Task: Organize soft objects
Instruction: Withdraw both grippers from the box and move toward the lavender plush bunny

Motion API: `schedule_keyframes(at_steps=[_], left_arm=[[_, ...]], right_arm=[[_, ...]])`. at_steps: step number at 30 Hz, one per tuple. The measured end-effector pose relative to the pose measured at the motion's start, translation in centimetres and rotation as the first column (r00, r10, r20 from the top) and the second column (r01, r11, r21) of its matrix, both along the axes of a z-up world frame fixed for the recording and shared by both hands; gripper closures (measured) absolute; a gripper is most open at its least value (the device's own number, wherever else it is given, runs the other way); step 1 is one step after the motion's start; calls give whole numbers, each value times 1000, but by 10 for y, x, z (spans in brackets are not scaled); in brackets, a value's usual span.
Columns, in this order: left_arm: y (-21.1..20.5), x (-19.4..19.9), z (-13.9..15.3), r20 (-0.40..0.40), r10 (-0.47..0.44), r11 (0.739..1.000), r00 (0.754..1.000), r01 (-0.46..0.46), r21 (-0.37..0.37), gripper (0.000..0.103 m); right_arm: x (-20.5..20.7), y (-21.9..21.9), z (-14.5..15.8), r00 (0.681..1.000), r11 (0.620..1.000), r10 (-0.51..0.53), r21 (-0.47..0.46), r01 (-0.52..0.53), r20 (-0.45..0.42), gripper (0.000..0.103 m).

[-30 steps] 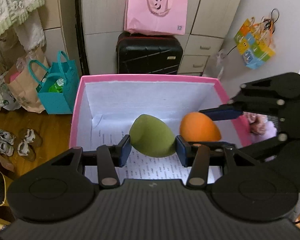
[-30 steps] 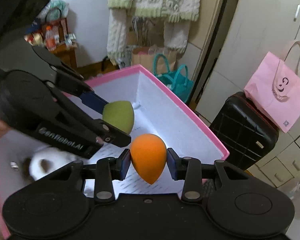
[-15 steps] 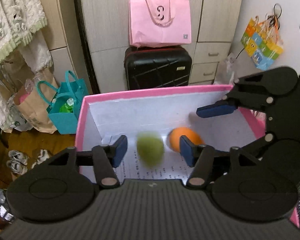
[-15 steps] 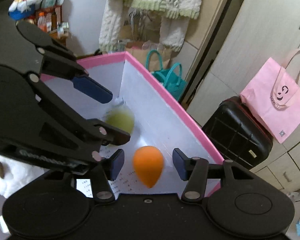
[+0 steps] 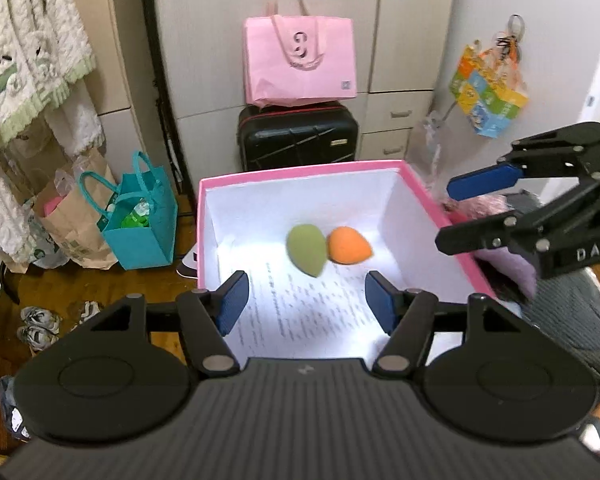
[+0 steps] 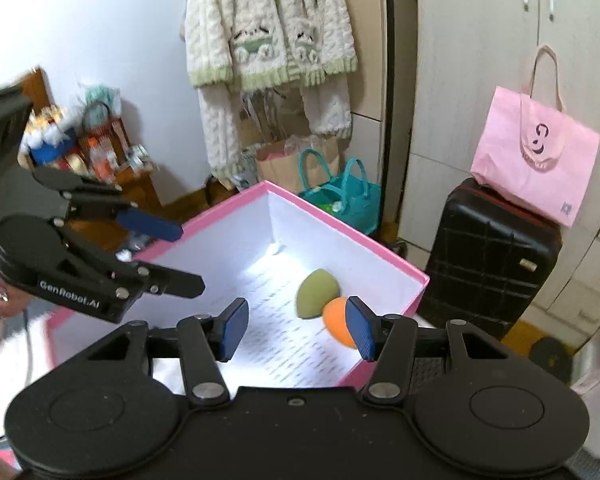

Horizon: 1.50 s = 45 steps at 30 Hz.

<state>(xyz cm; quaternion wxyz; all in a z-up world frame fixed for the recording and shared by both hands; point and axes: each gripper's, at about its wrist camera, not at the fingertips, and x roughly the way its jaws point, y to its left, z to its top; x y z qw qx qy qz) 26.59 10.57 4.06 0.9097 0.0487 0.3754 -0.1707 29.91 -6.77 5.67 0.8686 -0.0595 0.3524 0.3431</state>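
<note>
- Biggest thing in play: the pink box (image 5: 300,171), white inside, open on top, with a printed paper sheet (image 5: 312,304) lining its floor.
- Behind it at twelve o'clock in the left wrist view, a black suitcase (image 5: 298,138) carries a pink tote bag (image 5: 300,64); a teal bag (image 5: 140,224) sits on the wooden floor at nine o'clock of the box.
- A cream knitted garment (image 6: 268,20) hangs on the wall, up at twelve o'clock in the right wrist view.
- The left gripper (image 5: 306,304) is above the near edge of the box; its jaws have just been opening and stand released, nothing between the blue pads (image 5: 232,304).
- The right gripper (image 6: 296,328) is released too, its jaws having spread in the last moments, empty, hanging over the box's near side. In the left wrist view it reaches in from three o'clock.
- Down on the paper lies the green sponge (image 5: 306,250), egg-shaped, a little blurred, near the middle of the box floor.
- The orange sponge (image 5: 348,245) is right beside it at three o'clock, the two touching or all but touching; I can't tell which.
- In the right wrist view the orange one is half hidden behind that gripper's right-hand pad, at five o'clock of the green.
</note>
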Motion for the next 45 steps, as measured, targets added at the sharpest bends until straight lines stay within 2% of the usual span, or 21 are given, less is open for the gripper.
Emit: schedule_keyframes(at_steps=[7, 14, 24, 33, 42, 45], left_arm=[[-11, -50, 28, 1, -73, 997, 997, 73, -21, 31], [-27, -93, 47, 45, -117, 993, 992, 118, -13, 21], [-36, -133, 56, 22, -95, 995, 995, 95, -34, 21], [-63, -167, 48, 17, -178, 984, 984, 178, -22, 19], [-98, -179, 23, -33, -278, 960, 960, 277, -33, 19], [-107, -175, 17, -38, -277, 960, 960, 275, -56, 19]], right_arm=[[-45, -15, 21, 999, 1000, 0, 13, -1, 36, 44], [-89, -32, 42, 997, 1000, 7, 22, -9, 83, 41], [-144, -59, 57, 990, 999, -9, 42, 3, 141, 39], [-192, -84, 50, 982, 999, -22, 37, 15, 188, 37], [-212, -107, 20, 986, 998, -57, 49, 50, 159, 36], [-213, -117, 9, 987, 995, -78, 67, 69, 143, 36]])
